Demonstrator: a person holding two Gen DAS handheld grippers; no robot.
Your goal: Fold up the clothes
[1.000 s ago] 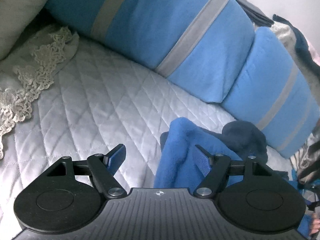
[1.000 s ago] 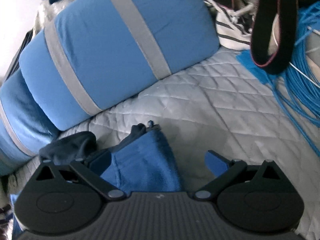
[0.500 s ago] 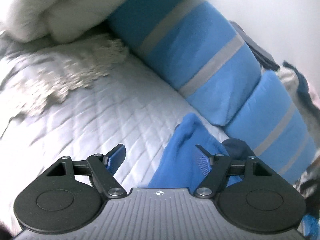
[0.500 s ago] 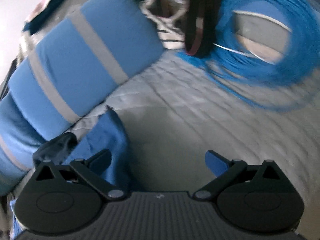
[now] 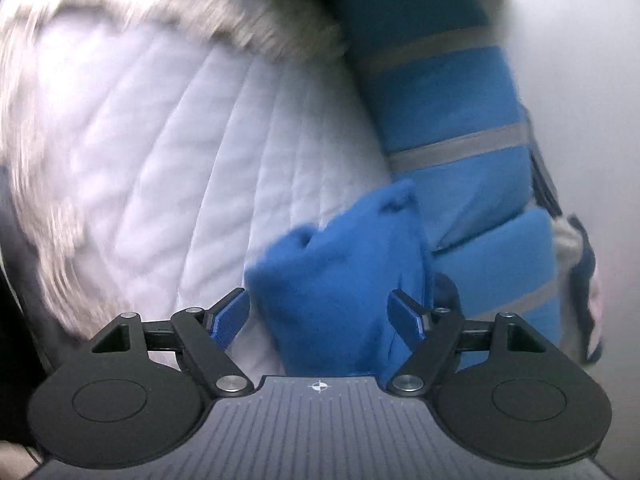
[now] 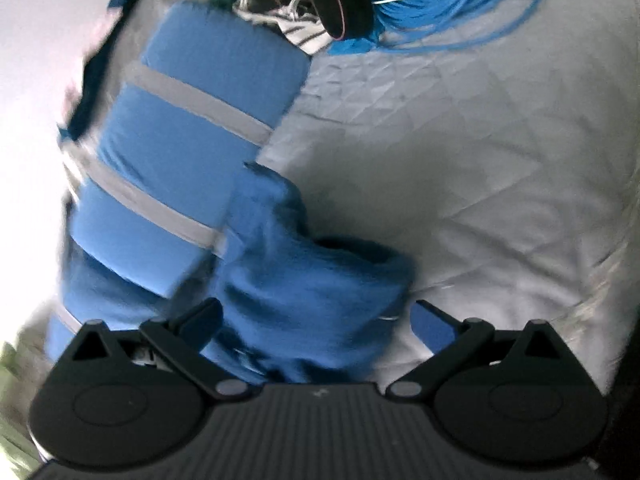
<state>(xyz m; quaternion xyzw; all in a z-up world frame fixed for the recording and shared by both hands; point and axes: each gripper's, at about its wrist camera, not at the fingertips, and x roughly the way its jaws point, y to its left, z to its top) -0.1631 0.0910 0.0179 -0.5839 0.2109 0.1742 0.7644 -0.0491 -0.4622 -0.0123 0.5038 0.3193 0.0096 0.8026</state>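
Seemingly mid-fold, a bunched blue fleece (image 5: 336,280) rises off the quilted bed (image 6: 460,140) between both grippers, left gripper (image 5: 320,314) and right gripper (image 6: 316,320) each with fingers spread, nothing visibly pinched; matching corners before closing would keep edges square.

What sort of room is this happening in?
Most likely a bedroom: a white quilted bedspread covers the surface, blue pillows with grey stripes line the wall, and a blue fleece garment lies on the bed.

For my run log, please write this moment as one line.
task: fold clothes | left gripper: open, around blue garment | right gripper: open | surface: quilted cover
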